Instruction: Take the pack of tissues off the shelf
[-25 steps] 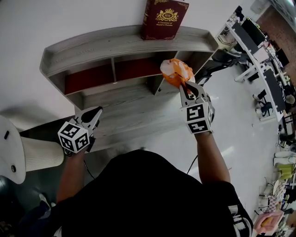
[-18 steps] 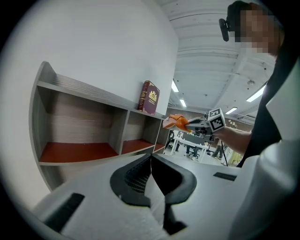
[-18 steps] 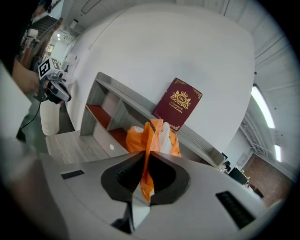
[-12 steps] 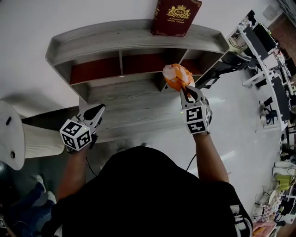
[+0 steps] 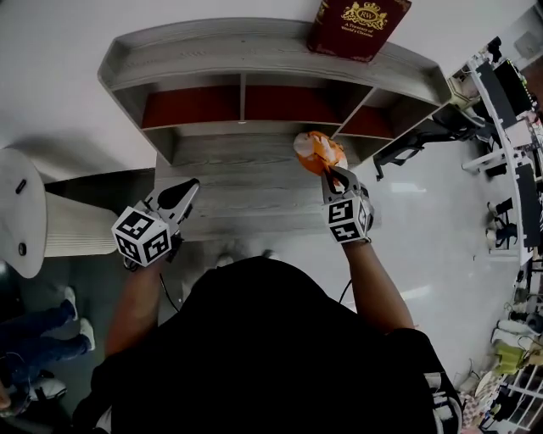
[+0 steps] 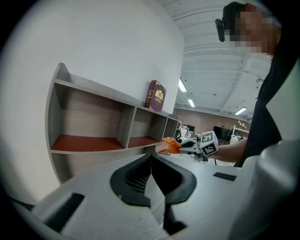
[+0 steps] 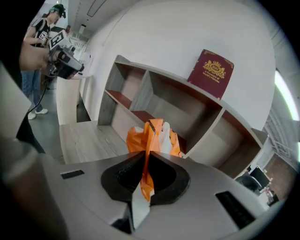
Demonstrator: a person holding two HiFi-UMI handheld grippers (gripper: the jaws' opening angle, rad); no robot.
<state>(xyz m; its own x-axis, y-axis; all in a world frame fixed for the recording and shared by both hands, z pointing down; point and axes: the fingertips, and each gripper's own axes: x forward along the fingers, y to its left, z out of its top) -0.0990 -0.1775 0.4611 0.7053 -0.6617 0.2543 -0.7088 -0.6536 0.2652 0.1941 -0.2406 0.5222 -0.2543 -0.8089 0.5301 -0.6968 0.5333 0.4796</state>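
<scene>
The pack of tissues (image 5: pixel 317 151), orange and white plastic, hangs in front of the grey wooden shelf (image 5: pixel 254 51), over the lower wooden board (image 5: pixel 229 182). My right gripper (image 5: pixel 333 174) is shut on the pack's wrapper; in the right gripper view the pack (image 7: pixel 152 136) sticks up from between the closed jaws of the right gripper (image 7: pixel 146 155). My left gripper (image 5: pixel 185 191) stays at the board's left front, jaws together and nothing in them. The left gripper view shows the left gripper (image 6: pixel 151 157) with the pack (image 6: pixel 168 145) off to its right.
A dark red book (image 5: pixel 361 25) stands on the shelf's top. The red-floored compartments (image 5: pixel 191 106) hold nothing. A white round stand (image 5: pixel 21 216) is at the left, a bystander's legs (image 5: pixel 34 331) beside it. Office desks (image 5: pixel 509 110) line the right.
My right gripper has come down with the tissue pack, from level with the shelf compartments to just above the lower board. The left gripper has hardly shifted.
</scene>
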